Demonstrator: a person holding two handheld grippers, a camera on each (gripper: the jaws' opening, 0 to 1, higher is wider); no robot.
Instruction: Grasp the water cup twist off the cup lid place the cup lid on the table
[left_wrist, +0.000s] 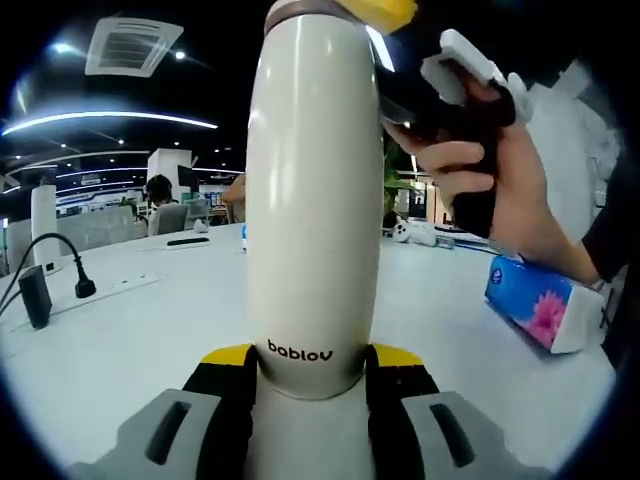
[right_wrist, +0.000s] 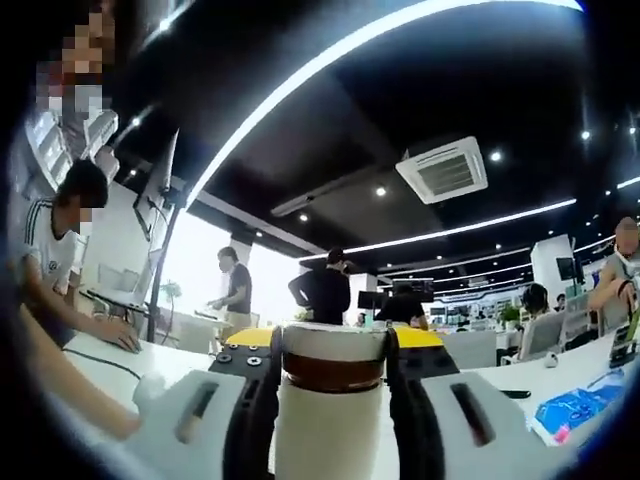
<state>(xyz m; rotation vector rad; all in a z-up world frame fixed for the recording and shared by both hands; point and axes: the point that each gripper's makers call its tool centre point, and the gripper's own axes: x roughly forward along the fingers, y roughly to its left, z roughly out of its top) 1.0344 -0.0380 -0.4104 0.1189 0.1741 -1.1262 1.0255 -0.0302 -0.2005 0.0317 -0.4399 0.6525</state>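
White office table (left_wrist: 140, 330) spreads under my left gripper (left_wrist: 312, 375), whose yellow-tipped jaws are clamped on the base of the tall cream steel water cup (left_wrist: 312, 200), steadying it upright so the top can turn. Beside it lies a blue tissue pack (left_wrist: 545, 305); the hand (left_wrist: 500, 175) carrying my other tool reaches in at the top. From the right gripper view, my right gripper (right_wrist: 333, 355) pinches the cream cup lid (right_wrist: 333, 345) above its brown band, ready, I judge, to twist; ceiling lights and seated people sit behind.
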